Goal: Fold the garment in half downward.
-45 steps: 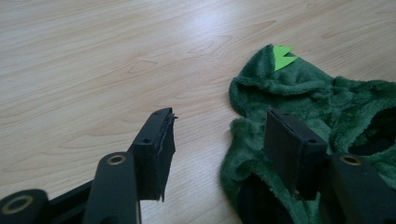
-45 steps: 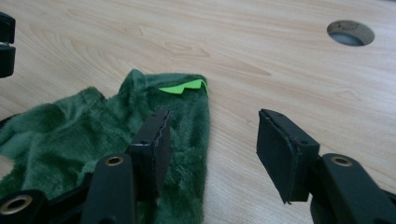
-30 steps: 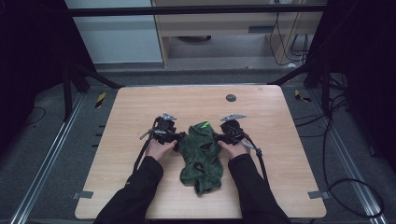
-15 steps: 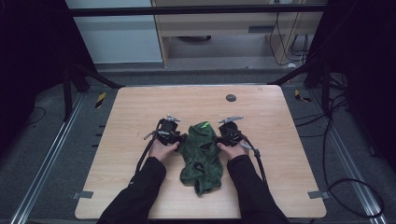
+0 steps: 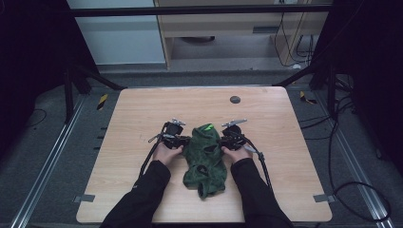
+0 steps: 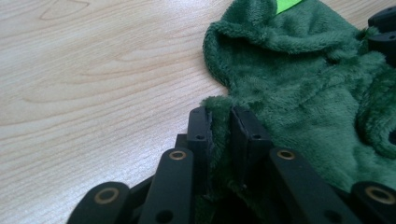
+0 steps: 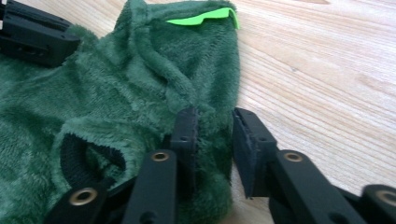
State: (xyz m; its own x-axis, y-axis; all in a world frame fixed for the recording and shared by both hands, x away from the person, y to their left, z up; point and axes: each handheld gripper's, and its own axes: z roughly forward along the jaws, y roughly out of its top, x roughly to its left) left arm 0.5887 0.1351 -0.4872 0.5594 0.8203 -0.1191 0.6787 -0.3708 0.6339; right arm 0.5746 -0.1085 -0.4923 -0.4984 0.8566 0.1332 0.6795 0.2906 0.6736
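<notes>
A dark green fleece garment (image 5: 205,156) with a bright green tag (image 5: 207,127) lies crumpled at the table's middle. My left gripper (image 5: 183,141) is at its upper left edge. Its jaws have just been closing, and in the left gripper view (image 6: 219,123) they pinch a thin fold of the fleece (image 6: 299,79). My right gripper (image 5: 223,141) is at the upper right edge. Its jaws (image 7: 212,123) have also been closing but stand wider. A thick fold of the garment (image 7: 140,84) sits loosely between them, with a sliver of gap at one pad.
The wooden table (image 5: 142,109) has a small dark round disc (image 5: 235,99) near its far edge. Cables trail from both grippers toward the person's sleeves (image 5: 142,194). Dark frame legs and a cabinet stand beyond the table.
Both hands stayed at the garment's upper corners. The grippers look slightly closer in on the fleece than a second ago.
</notes>
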